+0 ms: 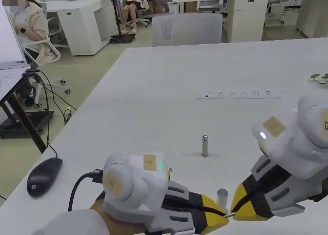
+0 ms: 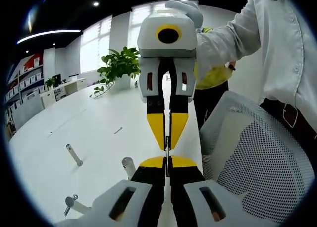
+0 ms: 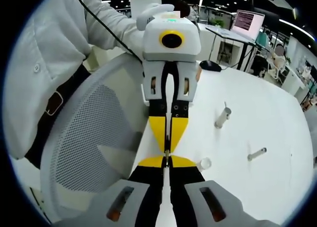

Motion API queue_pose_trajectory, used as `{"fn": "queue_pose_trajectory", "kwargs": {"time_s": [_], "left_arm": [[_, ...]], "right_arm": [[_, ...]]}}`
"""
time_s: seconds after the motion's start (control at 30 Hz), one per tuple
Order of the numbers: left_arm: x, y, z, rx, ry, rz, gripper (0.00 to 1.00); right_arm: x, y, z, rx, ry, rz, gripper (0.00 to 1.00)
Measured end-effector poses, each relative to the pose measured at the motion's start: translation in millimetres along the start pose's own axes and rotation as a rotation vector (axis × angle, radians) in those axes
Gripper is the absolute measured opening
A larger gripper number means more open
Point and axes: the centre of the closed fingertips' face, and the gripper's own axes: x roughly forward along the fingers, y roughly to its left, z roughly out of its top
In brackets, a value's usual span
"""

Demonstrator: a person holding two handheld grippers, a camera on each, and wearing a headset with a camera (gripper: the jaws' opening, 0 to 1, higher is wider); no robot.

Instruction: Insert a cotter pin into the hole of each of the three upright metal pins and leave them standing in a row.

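My left gripper (image 1: 223,217) and my right gripper (image 1: 239,209) meet nose to nose low over the white counter (image 1: 154,101). In the head view the left reaches in from 8 o'clock and the right from 4 o'clock. Both sets of jaws are pinched down to a slit, and the thin metal cotter pin (image 2: 167,151) appears nipped across the two tips. I judge it light, springy and slick, quick to twist or flick away, so it is best held by its looped head with the legs free.

The nearest silver metal pin (image 1: 222,198) stands just beyond the tips at 12 o'clock, and a second silver metal pin (image 1: 205,145) stands farther off at 11. Both are stiff but narrow-footed, so likely to topple if nudged. A third metal pin (image 2: 79,205), at 8 o'clock in the left gripper view, already carries a fitted cotter pin (image 2: 73,198).
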Motion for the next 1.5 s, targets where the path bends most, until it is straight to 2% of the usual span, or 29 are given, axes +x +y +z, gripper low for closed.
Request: {"fn": "queue_pose_trajectory", "kwargs": {"time_s": [0.27, 0.5, 1.0, 1.13, 1.2, 1.37, 1.43, 1.5], "left_arm": [[-0.1, -0.4, 1.3, -0.005, -0.004, 0.002, 0.00], [2.2, -2.0, 0.3, 0.001, 0.006, -0.004, 0.00], [3.2, 1.3, -1.0, 0.002, 0.004, 0.004, 0.01], [4.5, 3.2, -7.8, -0.022, 0.026, 0.010, 0.09], [3.5, 4.7, -6.6, -0.025, 0.012, 0.019, 0.12], [-1.4, 14.3, -13.1, -0.058, 0.003, 0.052, 0.17], [-4.5, 20.7, -17.1, -0.087, -0.008, 0.072, 0.16], [-6.8, 28.3, -21.9, -0.089, -0.010, 0.095, 0.16]], "right_arm": [[-1.1, 0.2, -1.0, 0.014, -0.027, -0.003, 0.03], [0.3, 1.8, -4.0, 0.004, -0.007, 0.000, 0.03], [0.2, -1.8, -6.1, 0.014, -0.024, -0.019, 0.02], [-1.9, -3.0, -6.8, 0.020, -0.028, -0.025, 0.02], [-3.0, -4.0, -8.8, 0.023, -0.029, -0.031, 0.02], [-6.2, -7.2, -16.7, 0.046, -0.032, -0.049, 0.02], [-7.8, -8.4, -20.1, 0.058, -0.035, -0.058, 0.02], [-9.0, -9.4, -24.0, 0.066, -0.034, -0.067, 0.02]]}}
